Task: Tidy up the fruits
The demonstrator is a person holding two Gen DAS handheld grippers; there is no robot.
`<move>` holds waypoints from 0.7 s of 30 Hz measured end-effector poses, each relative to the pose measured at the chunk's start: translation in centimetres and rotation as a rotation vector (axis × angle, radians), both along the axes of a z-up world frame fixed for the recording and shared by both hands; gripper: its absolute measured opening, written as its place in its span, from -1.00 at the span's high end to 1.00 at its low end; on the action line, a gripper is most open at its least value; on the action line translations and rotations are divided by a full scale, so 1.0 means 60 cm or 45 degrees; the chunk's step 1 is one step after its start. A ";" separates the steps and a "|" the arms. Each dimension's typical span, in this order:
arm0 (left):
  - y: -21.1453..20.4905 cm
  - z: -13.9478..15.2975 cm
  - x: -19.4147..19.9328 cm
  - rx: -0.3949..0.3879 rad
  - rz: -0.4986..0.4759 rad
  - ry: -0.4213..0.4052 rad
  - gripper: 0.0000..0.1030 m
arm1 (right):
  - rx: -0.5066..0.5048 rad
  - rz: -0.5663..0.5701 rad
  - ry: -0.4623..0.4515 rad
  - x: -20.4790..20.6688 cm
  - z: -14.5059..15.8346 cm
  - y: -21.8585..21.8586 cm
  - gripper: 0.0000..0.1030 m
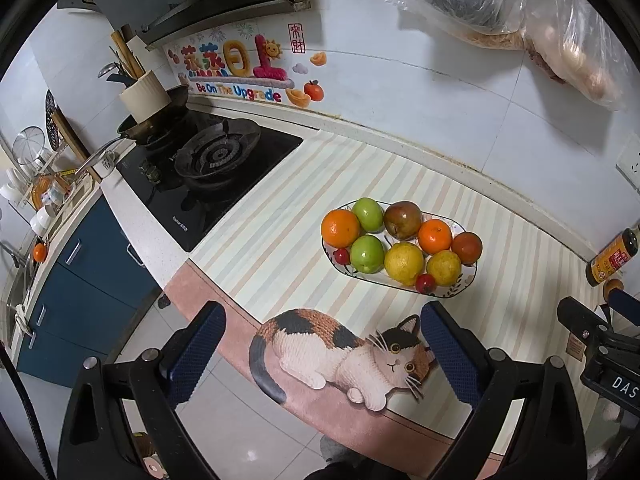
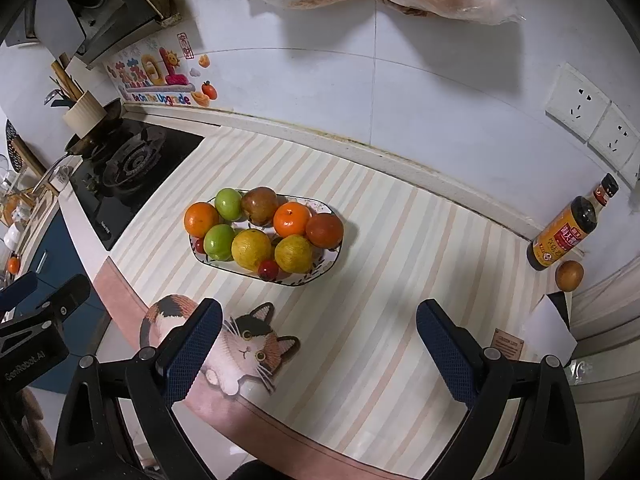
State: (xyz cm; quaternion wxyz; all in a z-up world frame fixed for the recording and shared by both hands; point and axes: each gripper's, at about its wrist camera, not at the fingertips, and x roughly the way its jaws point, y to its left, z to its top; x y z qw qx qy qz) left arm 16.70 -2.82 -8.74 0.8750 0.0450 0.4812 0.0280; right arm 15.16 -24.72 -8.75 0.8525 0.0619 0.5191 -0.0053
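Left wrist view: an oval plate [image 1: 466, 278] sat on a striped mat [image 1: 280, 240] on the kitchen counter, its long axis slanting from upper left to lower right. It was white with a dark rim line and small leaf marks, and it was full. The fruit lay in two rows along that axis: an orange [image 1: 340, 227], two green apples [image 1: 368, 214], a dull reddish-brown fruit [image 1: 402, 219], a mandarin [image 1: 435, 235], a dark red-orange fruit [image 1: 467, 247], two yellow citrus fruits [image 1: 403, 262] and two small red fruits [image 1: 425, 283]. The left gripper [image 1: 320, 356] hovered near the counter's front edge, its fingers spread wide and holding nothing, above a printed cat [image 1: 340, 352] on the mat.

Right wrist view: the same plate [image 2: 326, 266] lay left of centre, with the same slant. The right gripper [image 2: 318, 354] was also wide open and empty, well short of the plate. A sauce bottle [image 2: 570, 226] stood far right by the wall, with a small brown round fruit [image 2: 569, 275] just beside it.
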 end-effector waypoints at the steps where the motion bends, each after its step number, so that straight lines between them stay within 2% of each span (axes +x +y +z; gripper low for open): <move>1: 0.000 0.000 0.001 0.000 -0.004 -0.003 -0.94 | 0.005 0.000 -0.001 0.001 0.000 0.000 -0.93; 5: -0.001 -0.004 0.006 -0.012 -0.008 0.013 -1.00 | 0.017 -0.009 -0.004 -0.002 0.004 0.001 -0.93; 21: 0.000 -0.004 -0.003 -0.008 -0.004 -0.017 -1.00 | 0.012 -0.001 -0.029 -0.006 0.016 0.003 -0.98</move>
